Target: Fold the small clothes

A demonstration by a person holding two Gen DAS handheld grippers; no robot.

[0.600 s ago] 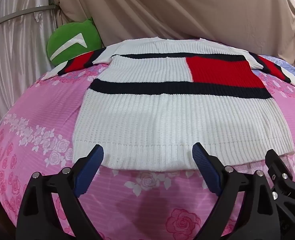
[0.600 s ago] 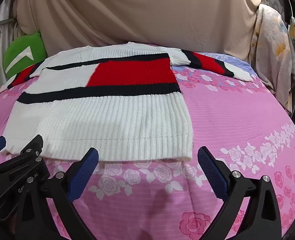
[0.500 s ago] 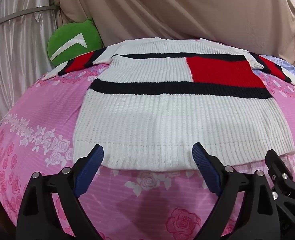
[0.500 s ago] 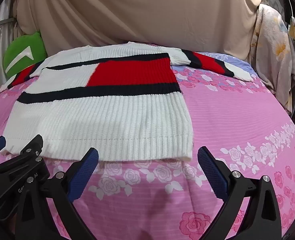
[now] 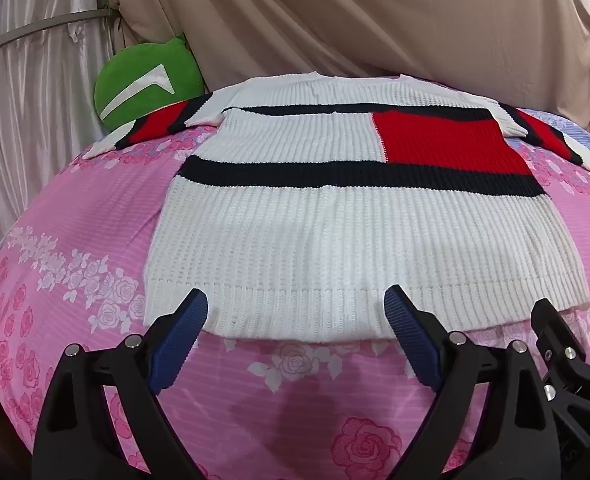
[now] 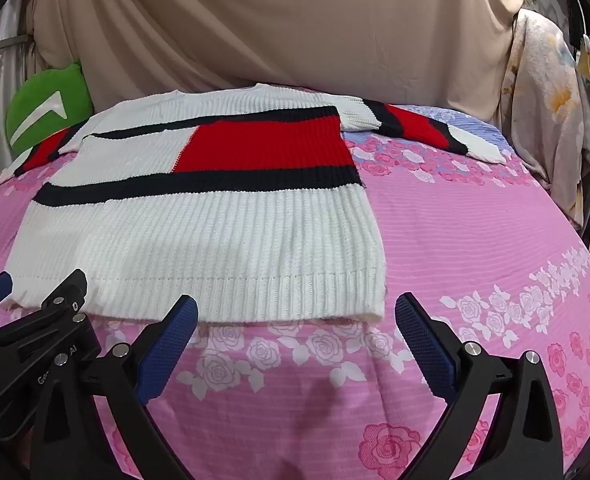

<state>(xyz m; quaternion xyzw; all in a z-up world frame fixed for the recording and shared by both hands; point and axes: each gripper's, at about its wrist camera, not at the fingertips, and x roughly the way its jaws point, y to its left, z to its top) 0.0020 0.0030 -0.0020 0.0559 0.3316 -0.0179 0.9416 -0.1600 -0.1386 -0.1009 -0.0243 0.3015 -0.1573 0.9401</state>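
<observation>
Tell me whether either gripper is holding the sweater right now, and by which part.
Nothing is held. The left gripper and right gripper both hover with jaws wide open at the near hem of the sweater, which lies flat on the bed.

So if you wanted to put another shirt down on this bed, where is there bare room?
The widest bare stretch of pink sheet lies right of the sweater, below its striped right sleeve. A narrower patch lies left of the sweater, below the green cushion. The near edge is crowded: both sets of open jaws sit at the hem.
</observation>
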